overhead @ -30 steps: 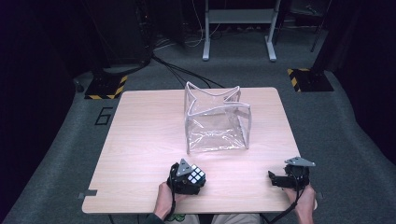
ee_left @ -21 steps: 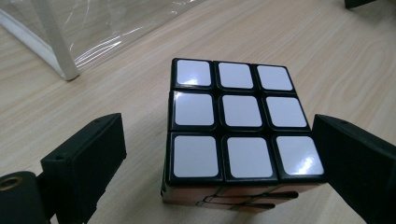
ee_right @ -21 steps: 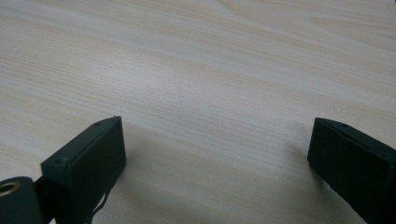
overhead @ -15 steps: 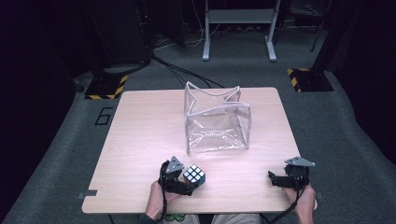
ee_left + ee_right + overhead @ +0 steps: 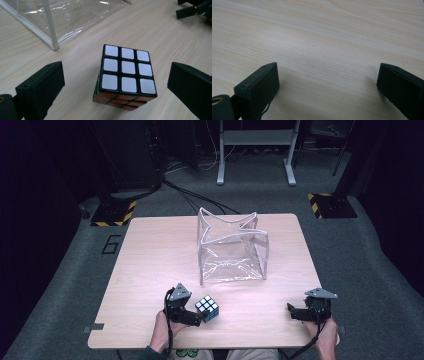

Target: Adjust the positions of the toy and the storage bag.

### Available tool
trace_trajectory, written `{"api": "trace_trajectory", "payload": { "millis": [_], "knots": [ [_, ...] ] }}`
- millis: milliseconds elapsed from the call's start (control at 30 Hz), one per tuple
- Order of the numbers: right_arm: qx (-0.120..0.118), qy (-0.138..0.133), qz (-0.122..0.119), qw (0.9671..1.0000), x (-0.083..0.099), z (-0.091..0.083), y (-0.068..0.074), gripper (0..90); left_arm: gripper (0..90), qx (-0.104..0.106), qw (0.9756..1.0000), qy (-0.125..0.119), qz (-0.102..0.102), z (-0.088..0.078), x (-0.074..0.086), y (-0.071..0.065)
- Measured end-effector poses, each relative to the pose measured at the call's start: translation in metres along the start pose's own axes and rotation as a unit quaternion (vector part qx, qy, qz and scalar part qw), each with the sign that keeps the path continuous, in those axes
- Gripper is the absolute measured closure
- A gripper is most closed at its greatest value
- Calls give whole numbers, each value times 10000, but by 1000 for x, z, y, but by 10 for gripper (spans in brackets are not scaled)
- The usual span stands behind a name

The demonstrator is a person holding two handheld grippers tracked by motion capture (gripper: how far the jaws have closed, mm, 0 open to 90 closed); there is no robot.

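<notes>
1. Puzzle cube sits on the table, near the front edge, left of centre. Black plastic frame, glossy square stickers in a three-by-three grid. Top face all white; the lower side face reads orange-red.
2. In the high view the cube is just beside the left hand-held gripper, well short of the clear bag.
3. Left hand-held gripper: jaws spread wide and have just been opening. Cube stands between them, with a clear gap on both sides and no pad touching it. Jaws are matte black blocks, squared off.
4. Right hand-held gripper: rests near the front right corner of the table, held by the person's right hand. In its own view the jaws are spread apart over bare wood, nothing between them.
5. Clear bag: soft see-through plastic, boxy shape, white piped edging along the seams, top open and sagging into a star-like outline. Wrinkled, shiny panels. It stands upright near the table's middle, behind the cube.
6. Table: pale wood-grain laminate, rectangular with rounded corners, fine straight grain lines.
7. Grey three-cornered plate on top of each gripper, flat metal look.
8. Floor: grey carpet, dull texture.
</notes>
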State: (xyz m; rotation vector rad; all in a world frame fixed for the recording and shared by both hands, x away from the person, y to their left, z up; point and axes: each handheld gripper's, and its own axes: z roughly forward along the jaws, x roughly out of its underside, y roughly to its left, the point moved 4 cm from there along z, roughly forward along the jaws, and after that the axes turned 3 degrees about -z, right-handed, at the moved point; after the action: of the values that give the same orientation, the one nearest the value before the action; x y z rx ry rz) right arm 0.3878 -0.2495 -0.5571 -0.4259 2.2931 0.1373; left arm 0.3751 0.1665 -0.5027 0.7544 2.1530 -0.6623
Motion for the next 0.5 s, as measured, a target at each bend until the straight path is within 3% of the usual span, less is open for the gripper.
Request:
{"api": "trace_trajectory", "payload": {
  "millis": [367,500],
  "knots": [
    [0,0,0,10000,0,0,0,36,5,-194,9997,-114,-69,-12,-25,13],
    [2,-3,1,10000,0,0,0,36,2,-163,9997,-166,-62,-16,-36,19]
  ]
}}
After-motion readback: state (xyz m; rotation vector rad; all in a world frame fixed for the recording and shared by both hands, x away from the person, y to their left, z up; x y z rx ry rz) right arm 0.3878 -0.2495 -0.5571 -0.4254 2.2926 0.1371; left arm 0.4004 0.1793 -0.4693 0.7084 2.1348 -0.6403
